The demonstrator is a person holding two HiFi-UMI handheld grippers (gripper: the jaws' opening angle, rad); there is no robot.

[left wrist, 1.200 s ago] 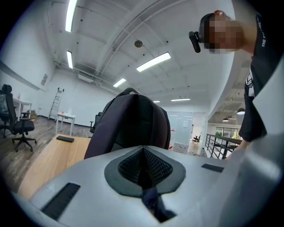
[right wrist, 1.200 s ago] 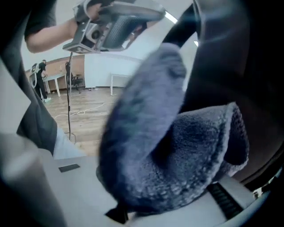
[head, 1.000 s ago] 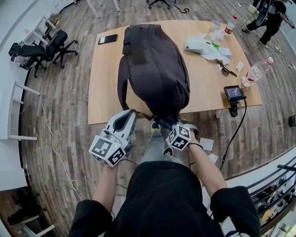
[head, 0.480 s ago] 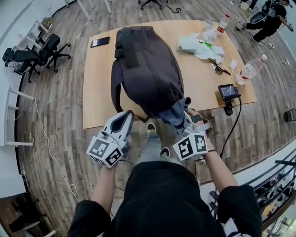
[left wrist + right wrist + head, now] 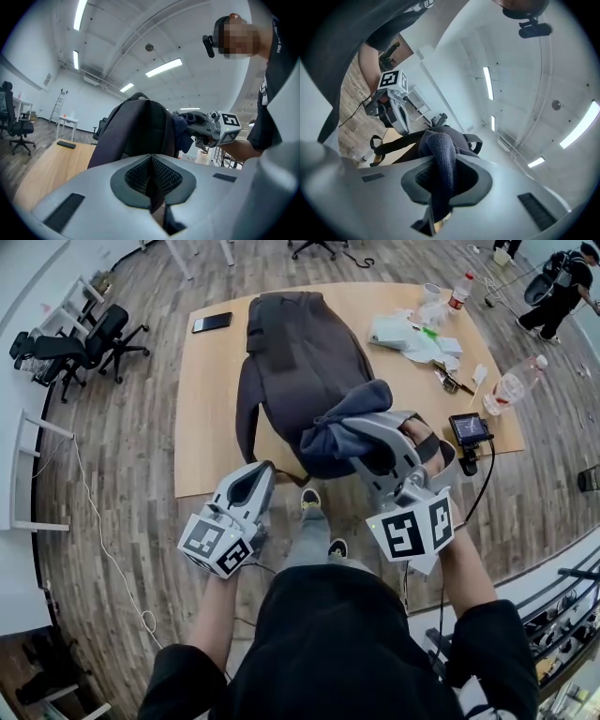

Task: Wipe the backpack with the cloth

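A dark backpack (image 5: 300, 362) lies on the wooden table (image 5: 206, 437), its near end toward me. My right gripper (image 5: 370, 437) is shut on a dark blue-grey cloth (image 5: 342, 423), held up at the backpack's near right end. In the right gripper view the cloth (image 5: 440, 150) hangs between the pads, with the backpack (image 5: 461, 139) behind. My left gripper (image 5: 258, 479) sits at the table's near edge, shut on a thin dark backpack strap. The left gripper view shows the left gripper (image 5: 151, 171) low in front of the backpack (image 5: 136, 131).
A phone (image 5: 212, 322) lies at the table's far left. Papers and wrappers (image 5: 412, 334), two bottles (image 5: 512, 387) and a small screen device (image 5: 469, 430) crowd the right side. Office chairs (image 5: 75, 343) stand to the left. A person (image 5: 558, 282) is at the far right.
My right gripper has risen with the cloth from below the table's edge up onto the backpack's near end. The left gripper has stayed in place.
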